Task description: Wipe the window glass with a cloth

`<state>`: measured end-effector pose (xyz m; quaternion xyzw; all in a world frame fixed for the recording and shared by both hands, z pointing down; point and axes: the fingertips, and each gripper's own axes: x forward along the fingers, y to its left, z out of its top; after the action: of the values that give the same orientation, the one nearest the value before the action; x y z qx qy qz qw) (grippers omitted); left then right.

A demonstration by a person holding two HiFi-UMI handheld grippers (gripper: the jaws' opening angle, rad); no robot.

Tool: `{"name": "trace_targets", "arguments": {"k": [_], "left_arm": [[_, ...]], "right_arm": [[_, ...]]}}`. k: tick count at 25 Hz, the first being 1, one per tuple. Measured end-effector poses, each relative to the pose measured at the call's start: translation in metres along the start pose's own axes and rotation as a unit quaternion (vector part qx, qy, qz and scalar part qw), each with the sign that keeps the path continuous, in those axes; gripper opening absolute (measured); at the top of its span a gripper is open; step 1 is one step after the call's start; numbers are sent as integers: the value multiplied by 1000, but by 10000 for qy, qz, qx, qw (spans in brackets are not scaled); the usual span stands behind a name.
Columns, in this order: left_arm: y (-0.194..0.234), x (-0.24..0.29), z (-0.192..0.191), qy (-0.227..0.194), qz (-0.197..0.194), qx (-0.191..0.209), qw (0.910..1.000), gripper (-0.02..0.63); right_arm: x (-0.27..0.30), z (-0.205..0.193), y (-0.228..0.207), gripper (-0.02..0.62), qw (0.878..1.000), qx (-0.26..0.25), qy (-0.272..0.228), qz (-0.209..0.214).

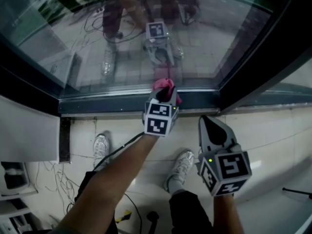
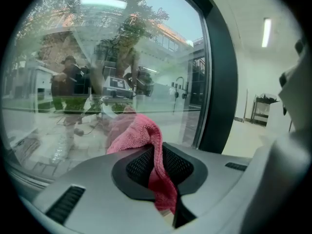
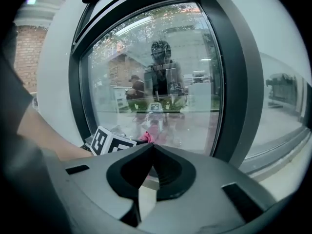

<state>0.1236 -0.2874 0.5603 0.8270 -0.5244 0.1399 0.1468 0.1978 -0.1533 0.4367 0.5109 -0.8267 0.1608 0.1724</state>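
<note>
One pink cloth (image 2: 136, 133) is here. It is pinched between the closed jaws of the left gripper (image 1: 165, 95), with a bunched fold standing out ahead of the tips and a tail hanging back through the jaw opening. That fold sits at the window glass (image 1: 122, 48), right at the pane's bottom edge and just above the dark frame rail (image 1: 112, 105); it looks to be touching, though contact cannot be confirmed. Gripping the cloth by its middle probably leaves a soft pad forward, so fabric rather than jaw meets the pane. There are two grippers. The right gripper (image 1: 205, 120) is beside and behind the left, short of the frame, with its jaws shut tip to tip on nothing, likely kept clear as a spare. In the glass ahead of the cloth is one reflection of the left gripper (image 1: 158, 45). Two white shoes (image 1: 101, 147) stand on the floor below and behind both grippers.
</note>
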Motion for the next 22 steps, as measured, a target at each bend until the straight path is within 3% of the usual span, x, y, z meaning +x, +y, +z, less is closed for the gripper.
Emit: {"name": "trace_targets", "arguments": {"k": [9,22], "left_arm": [[-52,32,3,32,-254,79,9996,51],[-112,73,-6,146,-578,243,9979,51]], "right_arm": [[-10,-11,-2,8,9994,267,226,-1],[-31,-39,-64,8,9930,932,254,-685]]}}
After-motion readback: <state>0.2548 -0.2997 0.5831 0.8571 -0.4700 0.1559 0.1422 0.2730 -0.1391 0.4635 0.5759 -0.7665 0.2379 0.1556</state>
